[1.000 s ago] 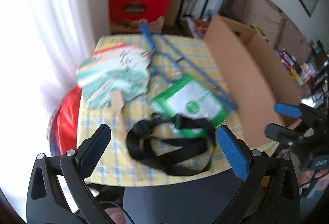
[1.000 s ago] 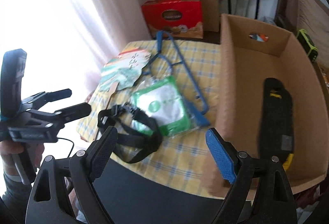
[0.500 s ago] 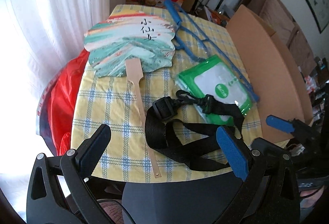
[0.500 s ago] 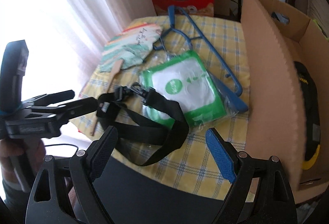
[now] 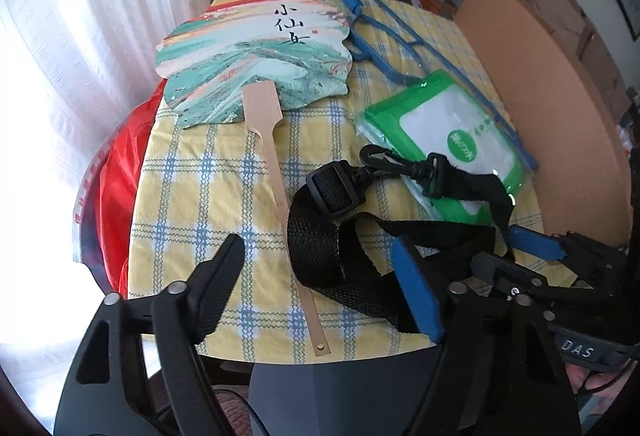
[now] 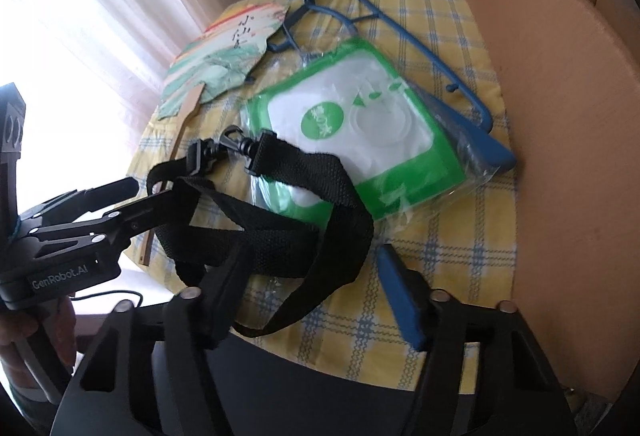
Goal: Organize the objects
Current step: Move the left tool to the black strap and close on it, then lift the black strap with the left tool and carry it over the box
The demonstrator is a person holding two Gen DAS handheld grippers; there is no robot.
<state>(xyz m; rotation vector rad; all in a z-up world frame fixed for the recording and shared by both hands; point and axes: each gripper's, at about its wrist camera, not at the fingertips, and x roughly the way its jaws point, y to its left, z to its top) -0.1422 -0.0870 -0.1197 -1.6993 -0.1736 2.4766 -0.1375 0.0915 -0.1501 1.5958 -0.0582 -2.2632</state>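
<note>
Both grippers have dropped in close over the near edge since a second ago, and the strap now fills the foreground.

From the left wrist view, the left gripper [image 5: 320,276] has its fingers spread wide, gripping nothing, straddling the long wooden handle of the marbled green-and-white paper fan [image 5: 256,63] and a fold of the black woven webbing strap with plastic clips [image 5: 360,228]. That strap lies coiled on the yellow checked cloth surface [image 5: 208,191], one end draped over the green-and-white plastic pouch [image 5: 444,139]. A blue metal frame [image 5: 384,23] lies beyond the pouch, beside the tall brown cardboard box [image 5: 560,107].

From the right wrist view, the right gripper [image 6: 316,288] is also wide open, empty, its dark finger over the strap's loop and its blue-padded finger over bare cloth just beside it. Left gripper fingers sit by the strap's far side, near the clips.
</note>
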